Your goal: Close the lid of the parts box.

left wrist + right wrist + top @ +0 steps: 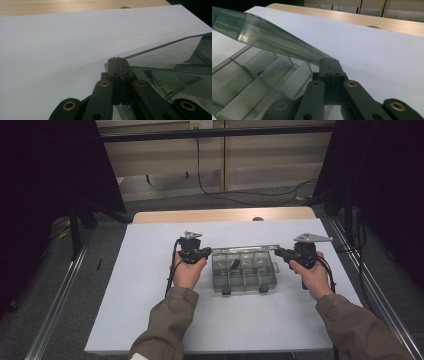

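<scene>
A clear plastic compartment box point(244, 271) sits at the middle of the white tabletop point(150, 295), between the two tools. The left tool point(206, 252) is at the box's far left corner and the right tool point(278, 253) at its far right corner, each held from below by a hand point(188, 272) in an olive sleeve.

The box's transparent lid point(245, 248) is hinged open and tilts up along the far edge. In the left gripper view the left tool point(119, 61) has its jaws pressed together, with the thin edge of the lid point(175, 50) running into the seam between them, so it is clamped on the lid's corner. In the right gripper view the right tool point(329, 62) is likewise closed tight, and the lid's edge point(262, 32) comes down to its tips; the jaws seem to pinch that corner too.

The box's tray is split by clear walls into a grid of small compartments point(249, 75). In the high view a small dark item point(233, 265) lies in one of the middle compartments; what it is cannot be told. Two dark latches point(226, 290) sit on the near wall of the box.
</scene>
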A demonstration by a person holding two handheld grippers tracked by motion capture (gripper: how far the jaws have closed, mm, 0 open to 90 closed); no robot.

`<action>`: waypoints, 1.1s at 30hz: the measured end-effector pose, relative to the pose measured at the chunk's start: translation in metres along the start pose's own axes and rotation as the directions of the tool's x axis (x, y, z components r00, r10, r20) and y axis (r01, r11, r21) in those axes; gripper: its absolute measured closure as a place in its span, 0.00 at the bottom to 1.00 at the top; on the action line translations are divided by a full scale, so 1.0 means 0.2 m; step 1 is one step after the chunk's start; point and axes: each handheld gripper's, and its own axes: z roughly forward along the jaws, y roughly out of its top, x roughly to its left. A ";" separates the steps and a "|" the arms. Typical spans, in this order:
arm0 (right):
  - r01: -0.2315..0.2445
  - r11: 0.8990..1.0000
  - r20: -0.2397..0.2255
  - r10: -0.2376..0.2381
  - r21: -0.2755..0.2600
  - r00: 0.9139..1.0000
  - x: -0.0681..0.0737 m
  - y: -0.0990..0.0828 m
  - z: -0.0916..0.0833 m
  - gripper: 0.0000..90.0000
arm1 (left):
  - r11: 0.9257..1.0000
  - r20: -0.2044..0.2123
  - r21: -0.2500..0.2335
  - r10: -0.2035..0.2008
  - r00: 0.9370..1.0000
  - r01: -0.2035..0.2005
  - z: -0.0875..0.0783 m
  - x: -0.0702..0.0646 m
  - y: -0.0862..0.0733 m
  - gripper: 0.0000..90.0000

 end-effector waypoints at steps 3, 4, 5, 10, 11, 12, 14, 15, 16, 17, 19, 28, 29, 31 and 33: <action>0.002 1.000 0.000 -0.002 0.001 1.000 0.00 -0.01 0.00 1.00 | 1.000 -0.002 -0.001 0.002 1.000 -0.002 0.00 0.00 -0.01 1.00; 0.003 1.000 -0.001 -0.003 0.001 1.000 0.00 -0.01 0.00 1.00 | 1.000 -0.001 0.000 0.004 1.000 -0.004 0.00 0.00 -0.01 1.00; 0.001 1.000 -0.002 -0.001 0.001 1.000 0.00 -0.01 -0.01 1.00 | 1.000 0.000 0.000 0.002 1.000 -0.002 0.00 0.00 -0.01 1.00; 0.003 1.000 -0.001 -0.003 0.001 1.000 0.01 -0.02 -0.01 1.00 | 1.000 0.000 0.000 0.002 1.000 -0.002 0.00 -0.01 -0.02 1.00; 0.002 1.000 0.000 -0.002 0.000 1.000 0.01 -0.02 -0.01 1.00 | 1.000 -0.001 0.002 0.004 1.000 -0.004 0.00 0.00 -0.02 1.00; 0.005 1.000 0.003 -0.005 0.001 1.000 0.01 -0.02 -0.01 1.00 | 1.000 -0.002 0.001 0.002 1.000 -0.002 0.00 -0.01 -0.02 1.00; 0.005 1.000 0.001 -0.005 0.001 1.000 0.01 -0.02 -0.01 1.00 | 1.000 -0.002 0.006 0.001 1.000 -0.001 0.00 -0.01 -0.03 1.00; 0.006 1.000 -0.002 -0.006 0.001 1.000 0.01 -0.03 -0.01 1.00 | 1.000 -0.002 0.006 0.002 1.000 -0.002 -0.01 -0.01 -0.03 1.00; 0.008 1.000 -0.002 -0.008 0.003 1.000 0.01 -0.03 -0.01 1.00 | 1.000 0.000 0.010 0.006 1.000 -0.006 -0.01 -0.01 -0.03 1.00; 0.009 1.000 -0.003 -0.009 0.003 1.000 0.01 -0.03 -0.01 1.00 | 1.000 0.001 0.011 0.007 1.000 -0.007 -0.01 -0.01 -0.03 1.00; 0.009 1.000 -0.005 -0.009 0.006 1.000 0.01 -0.03 -0.02 1.00 | 1.000 0.003 0.004 0.005 1.000 -0.005 -0.01 -0.01 -0.03 1.00; 0.005 1.000 -0.012 -0.005 0.010 1.000 0.01 -0.05 -0.02 1.00 | 1.000 0.003 0.005 0.013 1.000 -0.013 -0.01 -0.01 -0.05 1.00; 0.004 1.000 -0.013 -0.004 0.009 1.000 0.01 -0.05 -0.02 1.00 | 1.000 0.004 0.007 0.016 1.000 -0.016 -0.01 -0.01 -0.05 1.00; 0.003 1.000 -0.011 -0.003 0.010 1.000 0.01 -0.05 -0.02 1.00 | 1.000 0.004 0.006 0.015 1.000 -0.015 -0.01 -0.01 -0.05 1.00; 0.001 1.000 -0.013 -0.001 0.010 1.000 0.01 -0.06 -0.02 1.00 | 1.000 0.004 0.008 0.019 1.000 -0.019 -0.01 -0.01 -0.05 1.00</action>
